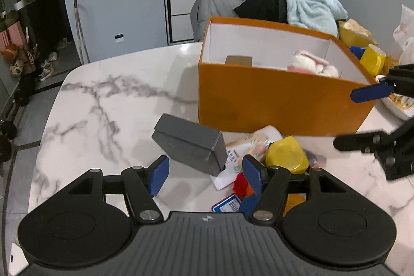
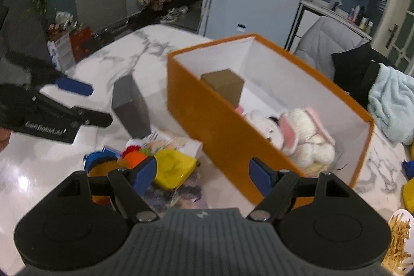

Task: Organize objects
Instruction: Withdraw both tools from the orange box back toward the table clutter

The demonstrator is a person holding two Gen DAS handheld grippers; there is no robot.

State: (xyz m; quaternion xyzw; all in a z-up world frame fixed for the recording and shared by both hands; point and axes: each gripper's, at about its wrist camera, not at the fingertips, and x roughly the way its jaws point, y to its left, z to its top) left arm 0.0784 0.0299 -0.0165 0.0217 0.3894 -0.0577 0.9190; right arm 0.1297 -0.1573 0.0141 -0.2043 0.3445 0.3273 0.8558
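Two grippers, left [image 1: 205,173] and right [image 2: 203,176], hover with fingers apart, empty, over clutter beside the orange box [image 1: 271,97]; next, closing on the grey box [image 1: 191,144].

i get dim, cool indoor light in both views. glare sits on the white marble table [image 2: 23,183] at left. the orange cardboard box [image 2: 207,126] smears with motion blur. fisheye bends the edges, corners black.
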